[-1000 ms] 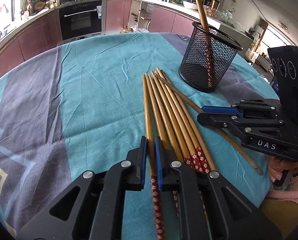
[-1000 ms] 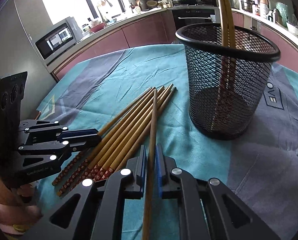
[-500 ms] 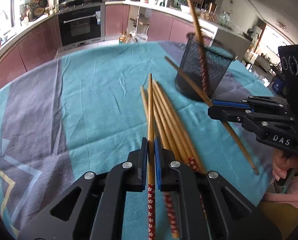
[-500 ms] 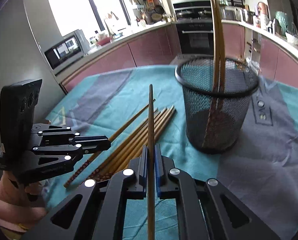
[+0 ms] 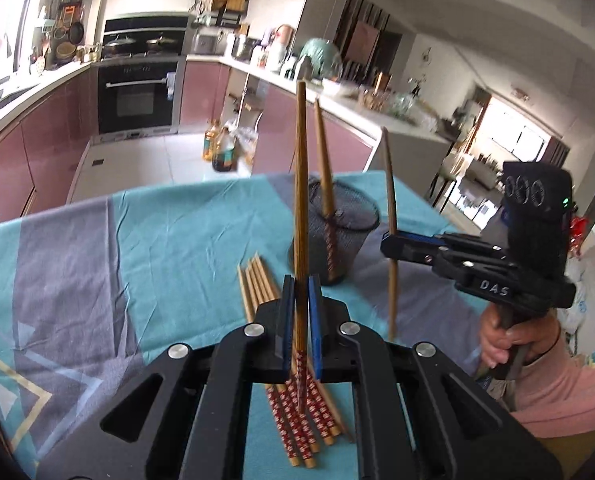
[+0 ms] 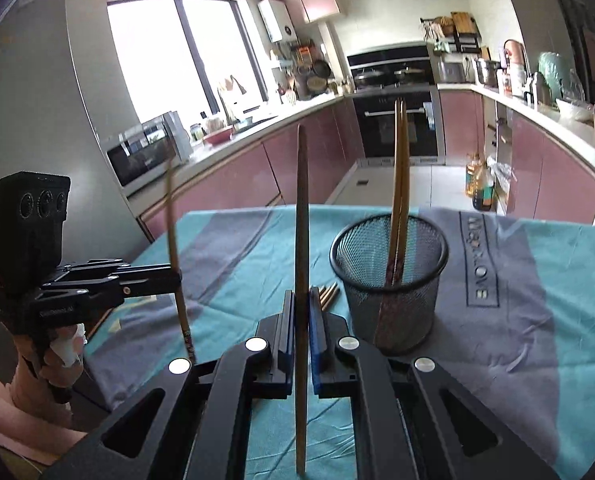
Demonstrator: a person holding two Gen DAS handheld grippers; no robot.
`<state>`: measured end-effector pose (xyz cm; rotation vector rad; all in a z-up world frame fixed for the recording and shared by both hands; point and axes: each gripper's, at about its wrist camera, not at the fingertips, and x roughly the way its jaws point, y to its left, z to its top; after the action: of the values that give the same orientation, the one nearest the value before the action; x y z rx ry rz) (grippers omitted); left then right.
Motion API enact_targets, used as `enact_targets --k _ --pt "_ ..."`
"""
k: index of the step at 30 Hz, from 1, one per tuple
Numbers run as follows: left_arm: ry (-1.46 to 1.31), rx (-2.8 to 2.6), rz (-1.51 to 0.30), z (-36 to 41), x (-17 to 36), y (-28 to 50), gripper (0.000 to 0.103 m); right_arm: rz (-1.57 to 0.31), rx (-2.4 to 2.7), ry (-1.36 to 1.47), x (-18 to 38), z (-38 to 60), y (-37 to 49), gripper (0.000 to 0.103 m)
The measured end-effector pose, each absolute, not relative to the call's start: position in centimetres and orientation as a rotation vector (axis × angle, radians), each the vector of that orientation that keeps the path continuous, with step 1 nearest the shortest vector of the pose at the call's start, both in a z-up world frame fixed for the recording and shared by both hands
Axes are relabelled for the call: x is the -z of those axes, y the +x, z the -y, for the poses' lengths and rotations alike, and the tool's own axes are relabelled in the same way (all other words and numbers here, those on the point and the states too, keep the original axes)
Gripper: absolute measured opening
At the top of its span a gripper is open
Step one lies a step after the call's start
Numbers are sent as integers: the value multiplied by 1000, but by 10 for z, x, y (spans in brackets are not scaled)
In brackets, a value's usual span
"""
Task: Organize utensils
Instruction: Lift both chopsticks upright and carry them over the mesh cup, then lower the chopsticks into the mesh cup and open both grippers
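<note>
My left gripper (image 5: pixel 300 288) is shut on a wooden chopstick (image 5: pixel 300 184) and holds it upright above the table. My right gripper (image 6: pixel 300 304) is shut on another chopstick (image 6: pixel 302 216), also upright. Each gripper shows in the other view: the right one (image 5: pixel 391 238) to the right of the holder, the left one (image 6: pixel 175 280) at the left. A black mesh holder (image 5: pixel 333 236), also in the right wrist view (image 6: pixel 389 276), stands on the teal cloth with two chopsticks (image 6: pixel 399 184) in it. Several chopsticks (image 5: pixel 265 296) with red patterned ends lie below my left gripper.
The round table's teal and grey cloth (image 5: pixel 157 248) spreads left and ahead. Kitchen counters, an oven (image 5: pixel 137 92) and a microwave (image 6: pixel 145 152) ring the room beyond the table edge. Bottles (image 5: pixel 221 152) stand on the floor.
Both grippers have risen from the table and tilted their chopsticks from lying flat to upright. The pile on the cloth stays where it was.
</note>
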<state>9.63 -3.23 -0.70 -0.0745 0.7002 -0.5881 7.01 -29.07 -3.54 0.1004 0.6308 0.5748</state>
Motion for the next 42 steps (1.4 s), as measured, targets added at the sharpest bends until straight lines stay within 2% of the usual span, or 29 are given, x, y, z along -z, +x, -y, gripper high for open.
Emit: enact_targets --k 24,37,42 --pt "-123 622 -479 94 -81 145 7 -376 -514 90 -49 333 107 6" --pt "-80 605 -544 127 -60 167 7 -422 -464 84 -31 334 143 6" --pt "-70 602 -569 129 -50 171 7 -385 -472 98 -45 335 138 6"
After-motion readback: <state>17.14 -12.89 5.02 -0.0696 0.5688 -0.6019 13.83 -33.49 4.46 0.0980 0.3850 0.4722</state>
